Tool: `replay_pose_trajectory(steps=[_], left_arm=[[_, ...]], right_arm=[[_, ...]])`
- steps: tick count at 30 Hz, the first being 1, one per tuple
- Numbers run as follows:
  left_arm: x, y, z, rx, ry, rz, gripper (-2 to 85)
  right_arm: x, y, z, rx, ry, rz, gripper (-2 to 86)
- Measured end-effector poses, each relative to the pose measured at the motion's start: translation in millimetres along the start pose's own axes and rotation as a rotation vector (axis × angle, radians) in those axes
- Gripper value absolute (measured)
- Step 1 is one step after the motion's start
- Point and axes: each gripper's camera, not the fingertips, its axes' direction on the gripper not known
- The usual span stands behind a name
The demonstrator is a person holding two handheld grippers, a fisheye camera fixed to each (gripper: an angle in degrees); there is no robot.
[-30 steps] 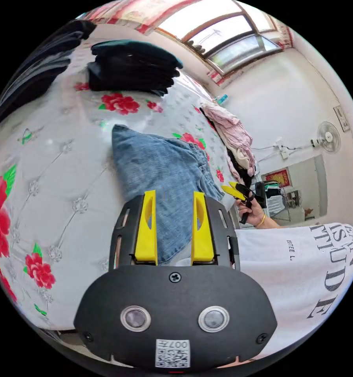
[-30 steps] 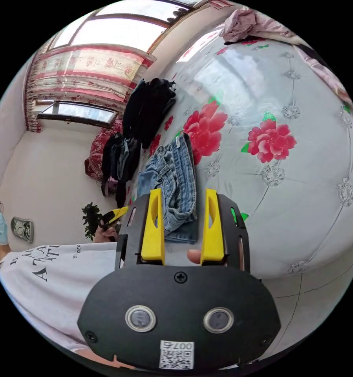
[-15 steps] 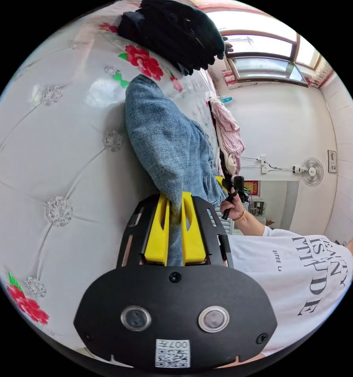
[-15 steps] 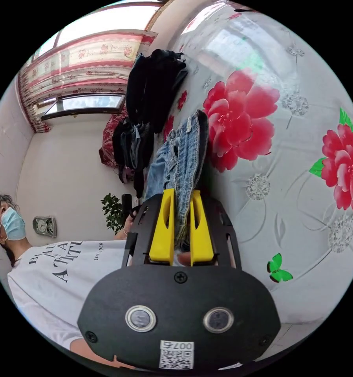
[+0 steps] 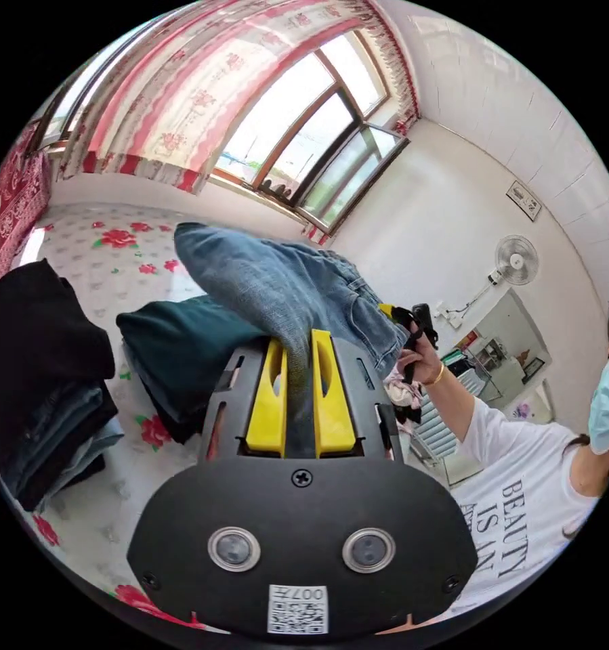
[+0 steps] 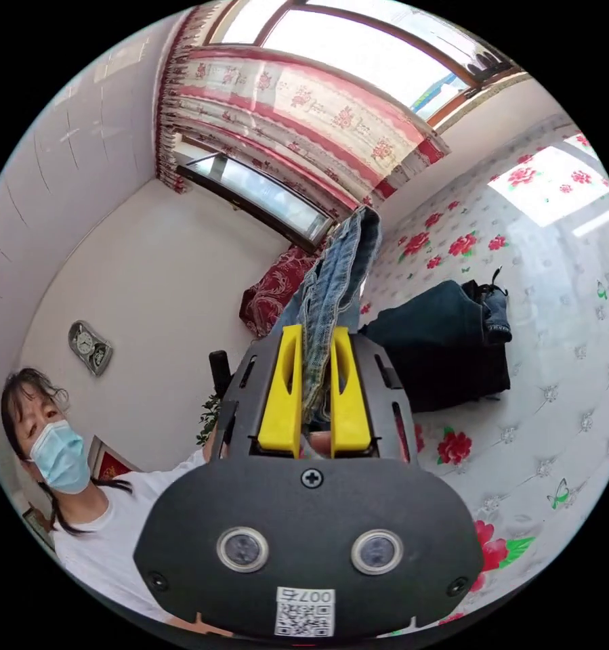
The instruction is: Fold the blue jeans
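The folded blue jeans [image 5: 277,284] hang in the air above the bed, held at two ends. In the left gripper view my left gripper [image 5: 295,338] is shut on one edge of the denim, which runs out from between its yellow jaws. My right gripper [image 5: 392,313] grips the far end there, in a person's hand. In the right gripper view my right gripper [image 6: 313,335] is shut on the jeans [image 6: 338,271], whose thick folded edge rises from between the jaws.
The bed [image 6: 555,406] has a glossy white cover with red flowers. Stacks of folded dark clothes [image 5: 175,345] [image 6: 446,338] lie on it, with another stack [image 5: 40,379] at the left. A window with a red-patterned curtain [image 5: 202,108] stands behind. A person in a white T-shirt [image 5: 514,501] holds both grippers.
Both grippers closed on the jeans about half a second ago and have since lifted them off the bed into the air. Both cameras swung up toward the window.
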Motion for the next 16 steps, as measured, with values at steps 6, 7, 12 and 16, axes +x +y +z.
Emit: replay_pose_trajectory(steps=[6,7,12,16], left_arm=[[-63.4,93.9,91.1,-0.148,-0.372,-0.127,10.8],[-68.5,135.5,113.4,-0.232,-0.407,-0.128,10.8],[-48.0,293.7,169.9,-0.499,-0.489,-0.117,10.2],[-3.9,369.2,195.6,-0.653,-0.601,-0.082,9.6]], right_arm=[[62.2,28.8,95.8,-0.029,0.241,0.028,4.1],[80.0,58.8,109.1,-0.075,0.241,0.018,4.3],[142.5,199.2,106.1,-0.239,0.505,0.011,5.2],[176.7,264.7,24.5,-0.257,0.874,0.059,5.8]])
